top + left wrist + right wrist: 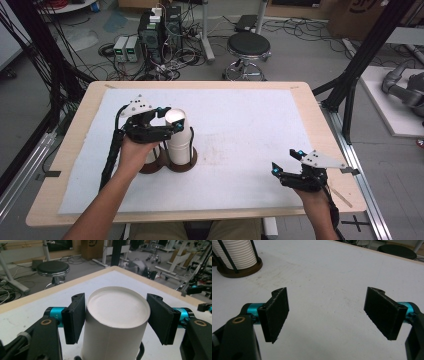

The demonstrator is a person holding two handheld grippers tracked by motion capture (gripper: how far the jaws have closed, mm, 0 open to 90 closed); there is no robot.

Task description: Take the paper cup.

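My left fingers sit closed against the sides of the white cup stack, pads pressing its top cup. The stack stands upright, long axis vertical, on its brown base at the surface's left-centre (wide bare cloth to its right). My right fingers hang wide apart, holding nothing, near the front right edge.

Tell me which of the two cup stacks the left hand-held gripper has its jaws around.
The taller stack of white cups, on the right round brown base; the left hand-held gripper clasps its top cup.
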